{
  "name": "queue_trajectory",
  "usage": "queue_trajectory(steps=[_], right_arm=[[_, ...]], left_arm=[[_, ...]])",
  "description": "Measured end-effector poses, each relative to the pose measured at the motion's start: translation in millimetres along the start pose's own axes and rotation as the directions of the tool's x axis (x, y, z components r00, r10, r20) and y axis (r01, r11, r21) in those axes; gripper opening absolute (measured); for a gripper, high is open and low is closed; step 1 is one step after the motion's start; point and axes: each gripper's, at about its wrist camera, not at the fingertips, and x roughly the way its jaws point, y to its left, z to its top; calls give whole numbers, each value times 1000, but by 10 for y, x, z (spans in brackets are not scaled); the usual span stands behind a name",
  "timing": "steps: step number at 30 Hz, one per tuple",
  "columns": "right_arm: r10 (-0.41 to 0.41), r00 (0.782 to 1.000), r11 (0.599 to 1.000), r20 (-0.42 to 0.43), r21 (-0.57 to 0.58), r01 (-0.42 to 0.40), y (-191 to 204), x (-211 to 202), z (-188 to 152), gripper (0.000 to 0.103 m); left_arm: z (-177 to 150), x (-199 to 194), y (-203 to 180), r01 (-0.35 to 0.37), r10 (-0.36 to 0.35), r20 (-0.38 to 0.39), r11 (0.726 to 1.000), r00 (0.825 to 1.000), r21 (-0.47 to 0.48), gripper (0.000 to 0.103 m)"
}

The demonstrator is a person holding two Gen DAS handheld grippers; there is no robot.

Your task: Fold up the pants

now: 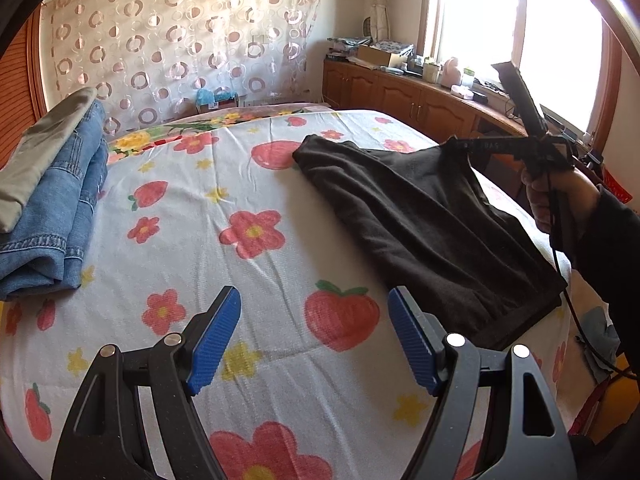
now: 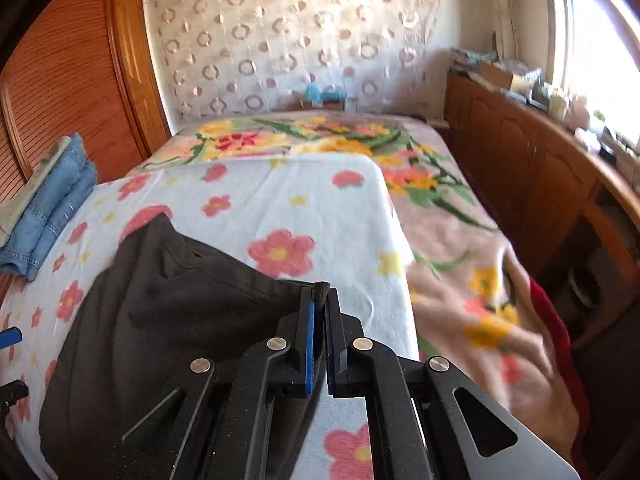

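Dark brown pants [image 1: 420,216] lie on the flowered sheet [image 1: 224,168] at the right side of the bed, one corner lifted off it. My right gripper [image 2: 320,294] is shut on that raised corner of the pants [image 2: 172,320]; in the left wrist view a hand holds this right gripper [image 1: 458,144] above the bed's right edge. My left gripper [image 1: 314,296] hovers open over bare sheet, just left of the pants' near hem, with nothing between its blue pads [image 1: 214,340].
Folded blue jeans [image 1: 52,208] with a grey garment [image 1: 40,148] on top sit at the bed's left edge. A pink floral blanket [image 2: 460,280] hangs down on the right. Wooden cabinets [image 2: 520,184] with clutter run under the window; a wooden wardrobe [image 2: 60,80] stands left.
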Motion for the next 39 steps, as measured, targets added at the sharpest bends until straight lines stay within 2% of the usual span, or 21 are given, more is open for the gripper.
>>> queue_trajectory(steps=[5,13,15,22,29,33,35,37,39], right_arm=[[8,1000,1000,-26,-5,-8,-71,82,-64,4],[47,998,999,-44,-25,-48,-118,77,-15,4],[53,997,998,-53,-28,-54,-107,86,-15,4],[55,996,997,-67,-41,-58,-88,106,2,4],[67,996,997,-66,-25,-69,-92,101,-11,4],[55,996,998,-65,-33,-57,-38,94,-22,4],[53,997,998,-64,-34,-55,-30,91,-25,4],[50,997,998,-63,-36,-53,-20,86,-28,4],[44,997,998,-59,-42,-46,1,72,-27,4]], left_arm=[[188,48,-6,17,-18,5,999,1000,30,77],[757,274,23,46,-47,17,996,999,82,77],[893,384,29,59,-60,8,994,998,87,72],[1255,930,45,93,-88,-52,990,995,110,45],[1435,1420,101,90,-76,-118,989,990,115,42],[1451,1564,130,98,-81,-142,989,987,113,40],[1442,1587,145,104,-87,-147,988,985,114,23],[1427,1584,153,106,-89,-146,988,985,113,10],[1435,1544,165,110,-96,-127,988,987,108,6]])
